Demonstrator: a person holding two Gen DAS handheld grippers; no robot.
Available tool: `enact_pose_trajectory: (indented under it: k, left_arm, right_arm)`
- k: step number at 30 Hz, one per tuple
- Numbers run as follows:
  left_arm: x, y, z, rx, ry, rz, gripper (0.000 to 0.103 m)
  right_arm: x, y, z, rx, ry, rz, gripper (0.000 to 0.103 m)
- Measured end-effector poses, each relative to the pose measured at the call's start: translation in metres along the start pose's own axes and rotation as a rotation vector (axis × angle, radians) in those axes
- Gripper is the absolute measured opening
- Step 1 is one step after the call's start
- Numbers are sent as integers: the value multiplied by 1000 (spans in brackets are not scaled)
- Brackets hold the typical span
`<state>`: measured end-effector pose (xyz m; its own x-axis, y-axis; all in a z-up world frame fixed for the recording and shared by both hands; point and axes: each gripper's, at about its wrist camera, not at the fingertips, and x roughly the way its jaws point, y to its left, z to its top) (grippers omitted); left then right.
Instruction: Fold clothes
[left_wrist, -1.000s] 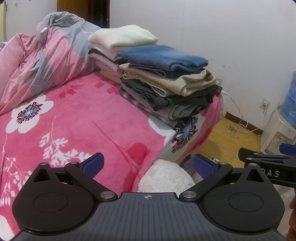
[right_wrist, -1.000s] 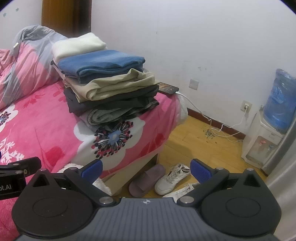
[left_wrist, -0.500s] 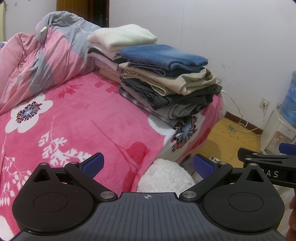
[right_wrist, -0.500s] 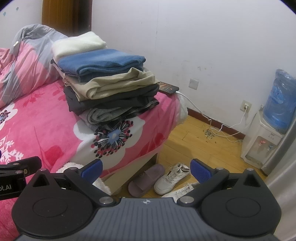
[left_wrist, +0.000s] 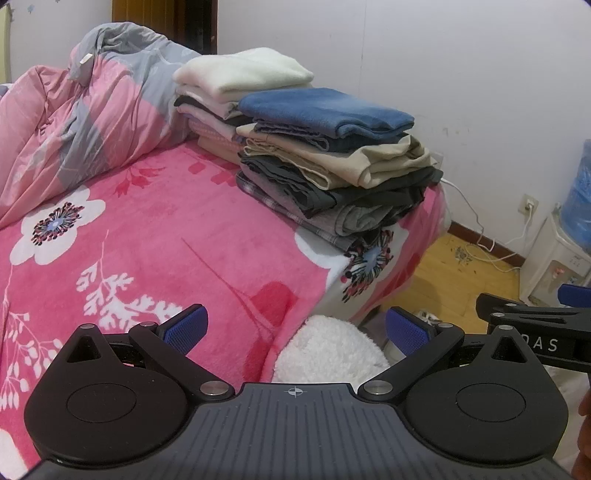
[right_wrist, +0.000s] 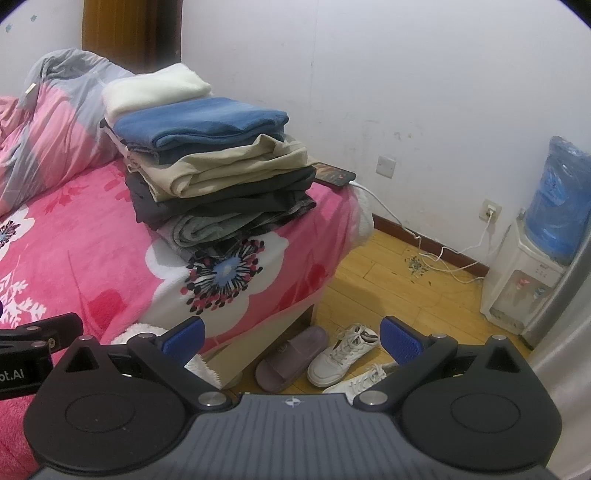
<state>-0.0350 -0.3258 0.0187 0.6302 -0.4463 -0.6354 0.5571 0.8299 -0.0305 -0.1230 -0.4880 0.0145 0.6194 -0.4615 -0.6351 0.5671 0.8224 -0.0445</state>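
Both your left gripper (left_wrist: 293, 326) and right gripper (right_wrist: 291, 334) are released and empty; next, grab the unfolded white fluffy garment (left_wrist: 330, 349) hanging at the pink floral bed (left_wrist: 192, 243) edge.

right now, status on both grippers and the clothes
Left gripper open, empty. Right gripper open, empty. Folded clothes stack on bed corner, blue garment on top. White fluffy item below bed edge, untouched.

bare pink blanket (left_wrist: 166, 251), clothes stack (left_wrist: 332, 166) beyond
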Motion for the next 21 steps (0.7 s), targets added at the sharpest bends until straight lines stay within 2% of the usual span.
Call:
enact_pose_trajectory:
  k: [21]
  left_arm:
    - [0, -3, 1, 9, 0, 0, 103]
  right_arm:
    - [0, 0, 1, 3, -5, 0, 103]
